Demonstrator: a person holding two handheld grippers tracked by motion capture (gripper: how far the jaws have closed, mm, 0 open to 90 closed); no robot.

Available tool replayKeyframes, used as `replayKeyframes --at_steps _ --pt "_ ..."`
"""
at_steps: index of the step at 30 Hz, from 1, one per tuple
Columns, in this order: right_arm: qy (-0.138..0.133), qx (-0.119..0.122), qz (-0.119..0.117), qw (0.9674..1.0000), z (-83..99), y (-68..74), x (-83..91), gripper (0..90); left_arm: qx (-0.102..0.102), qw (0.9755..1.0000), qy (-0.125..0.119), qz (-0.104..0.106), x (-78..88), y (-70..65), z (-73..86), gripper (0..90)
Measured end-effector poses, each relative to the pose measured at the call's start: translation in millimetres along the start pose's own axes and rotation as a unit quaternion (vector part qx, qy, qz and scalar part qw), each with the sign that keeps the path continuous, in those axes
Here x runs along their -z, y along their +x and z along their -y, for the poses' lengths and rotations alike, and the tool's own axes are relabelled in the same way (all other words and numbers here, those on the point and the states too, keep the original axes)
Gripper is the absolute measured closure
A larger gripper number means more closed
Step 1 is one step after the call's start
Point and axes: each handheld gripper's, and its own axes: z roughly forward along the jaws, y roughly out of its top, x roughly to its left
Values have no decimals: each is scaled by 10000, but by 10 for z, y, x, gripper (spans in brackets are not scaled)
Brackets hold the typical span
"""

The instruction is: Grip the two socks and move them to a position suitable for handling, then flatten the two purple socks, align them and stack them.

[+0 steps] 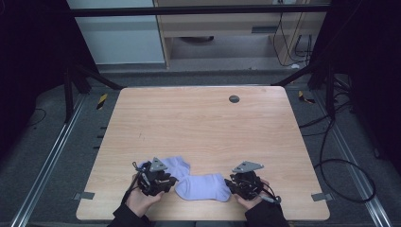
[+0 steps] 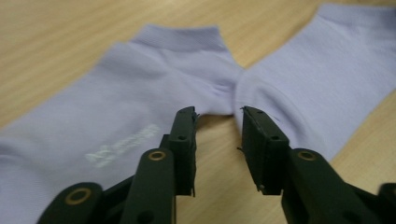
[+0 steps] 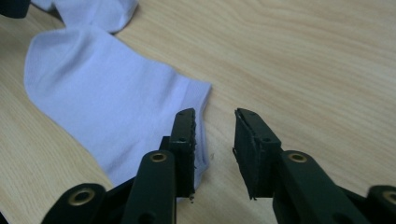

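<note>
so, two lavender socks lie flat on the counter (image 1: 203,118) near my edge, apparently laid out as a pair: the left sock (image 1: 176,165) angled up toward the far left, the right sock (image 1: 203,187) stretched across toward my right hand, the two touching or slightly overlapping where they meet in the middle

left tool (image 1: 163,182) sits at the junction of the two socks; in the left gripper view its jaws stand apart over bare wood, the left sock (image 2: 116,107) to one side, the right sock (image 2: 317,79) to the other, nothing pinched. right tool (image 1: 236,185) rests by the open cuff end of the right sock (image 3: 102,102); jaws apart, one jaw over the cuff edge, not clamping it

my read: the laying-out looks done, both tools let go. what is left, if pairing or folding is the aim, i judge to be stacking one sock on the other; not yet begun

hard to make out: the pale print on the left sock is blurred, unreadable. from the high view the tools cover parts of both socks, so i cannot tell how much they overlap. the left sock's far end is cut off in the right gripper view
</note>
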Motion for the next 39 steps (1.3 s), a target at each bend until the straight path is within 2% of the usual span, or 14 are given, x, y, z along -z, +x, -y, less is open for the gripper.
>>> replayKeyframes --at_steps 7,17,23,28,39 --pt "-348 -151 29 9993 -107 -67 40 605 335 9979 -374 -415 154 325 44 513" --pt "-541 -212 -1 9983 -307 -49 -10 529 655 9933 -381 -872 207 702 166 423" --pt "-597 -158 -141 9980 -530 93 -126 478 859 9897 -397 -1072 246 882 248 398" --pt "-559 -91 -318 9979 -691 219 -266 466 997 9877 -426 -1126 264 964 294 399" --pt "-454 -101 -323 9984 -873 398 -541 451 1051 9872 -370 -1145 241 1033 339 440"
